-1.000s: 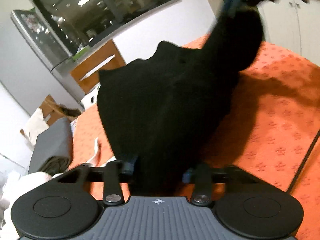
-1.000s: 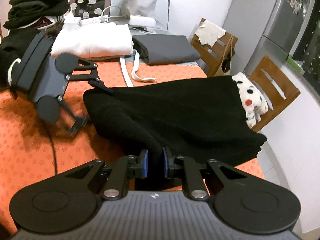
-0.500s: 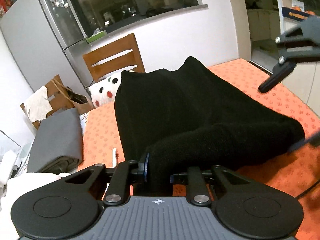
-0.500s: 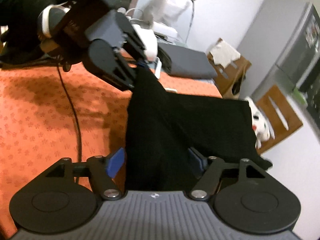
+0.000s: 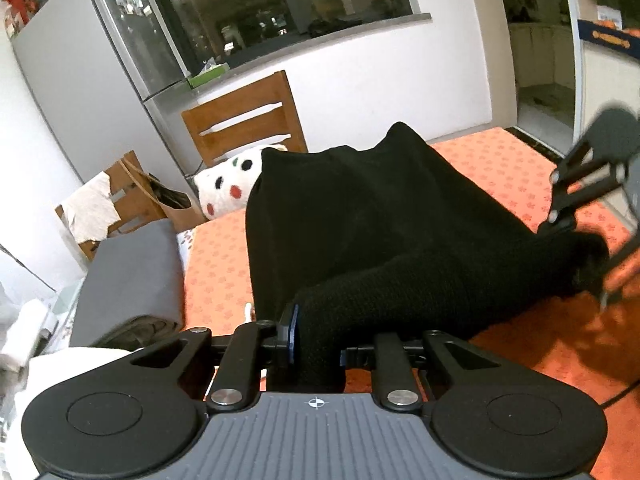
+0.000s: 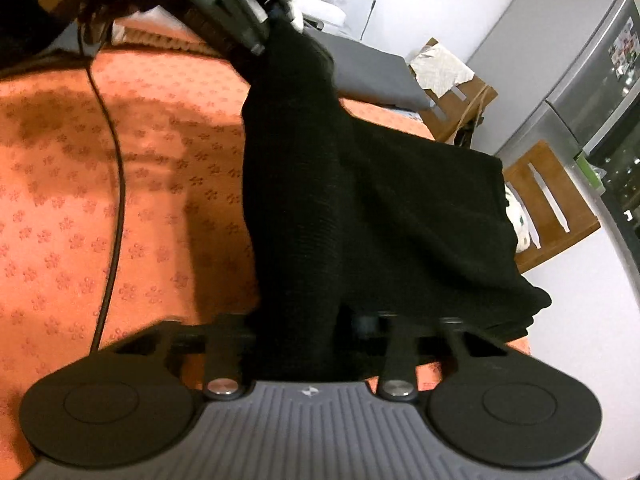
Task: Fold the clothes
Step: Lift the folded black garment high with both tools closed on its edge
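A black knit garment [image 5: 360, 208] lies on the orange patterned tablecloth [image 5: 216, 264], its near edge rolled into a thick band. My left gripper [image 5: 318, 344] is shut on one end of that band. The other end runs right to my right gripper [image 5: 576, 232], which is blurred. In the right wrist view the garment [image 6: 400, 208] fills the gap of my right gripper [image 6: 304, 328], whose fingers press in on the cloth from both sides. The band stretches up to the left gripper [image 6: 240, 12] at the top of that view.
A folded grey cloth [image 5: 128, 276] and white laundry [image 5: 60, 360] lie at the table's left end. A wooden chair [image 5: 244, 120] with a spotted cushion [image 5: 228, 184] stands beyond the far edge, by a fridge [image 5: 120, 52]. A black cable [image 6: 116, 184] crosses the tablecloth [image 6: 80, 200].
My right gripper was open half a second ago and has closed in on the rolled edge. The left gripper has kept its hold, and the band now stretches between the two.
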